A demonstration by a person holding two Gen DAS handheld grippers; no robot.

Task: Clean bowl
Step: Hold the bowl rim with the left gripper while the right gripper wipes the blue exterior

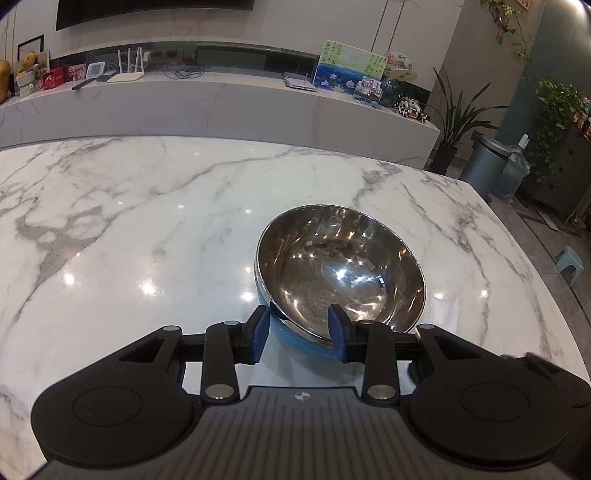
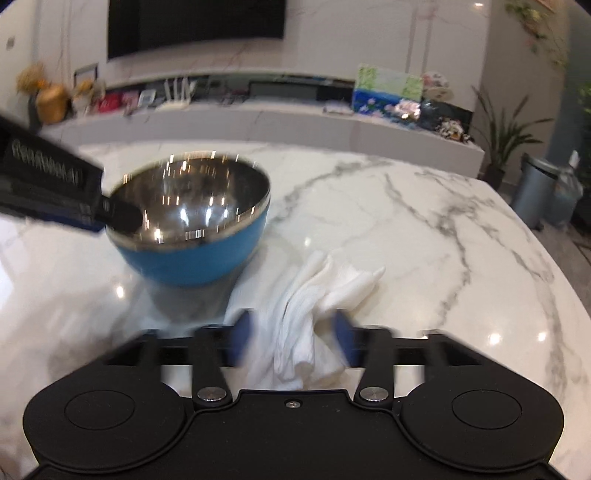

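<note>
While tilted toward the right wrist camera, held off level over the marble table (image 2: 424, 206): a bowl (image 2: 192, 221), blue outside, steel inside. At far left, clamped on the bowl's near rim, one blue pad inside and one outside: the left gripper (image 1: 301, 334). Just right of the bowl, crumpled on the marble: a white cloth (image 2: 314, 295). Around the cloth's near end, jaws standing wide, pads blurred and not pressing: the right gripper (image 2: 293, 341).

Home living room: television (image 1: 155, 13), houseplants (image 1: 458, 118)
</note>
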